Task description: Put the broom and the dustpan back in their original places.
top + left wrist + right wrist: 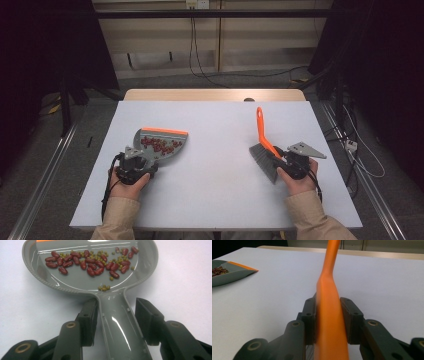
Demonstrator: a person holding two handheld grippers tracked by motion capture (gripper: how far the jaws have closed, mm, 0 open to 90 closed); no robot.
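The white table (215, 200) carries 2 tools, well apart. Toward its left lies the grey dustpan (162, 142), its orange lip facing away from the person and its pan holding a scatter of red beans (92, 265) mixed with small green ones (104, 287). It looks like thin moulded plastic: light, stiff and glossy, so probably slick under the pads. The narrow handle, which runs back toward the person, is the natural place to take it, close to the pan so the loaded end does not tip and spill.

Toward the right, the brush (264, 150) has a grey bristle head resting on the table and an orange handle (329, 315) slanting up and away. The handle seems rigid and smooth, the bristles soft; a grip low on the handle gives the most control.

The left gripper (137, 162) straddles the dustpan handle with its jaws part open, a gap showing at each side. The right gripper (290, 162) is clamped on the brush handle, both pads pressing its sides.
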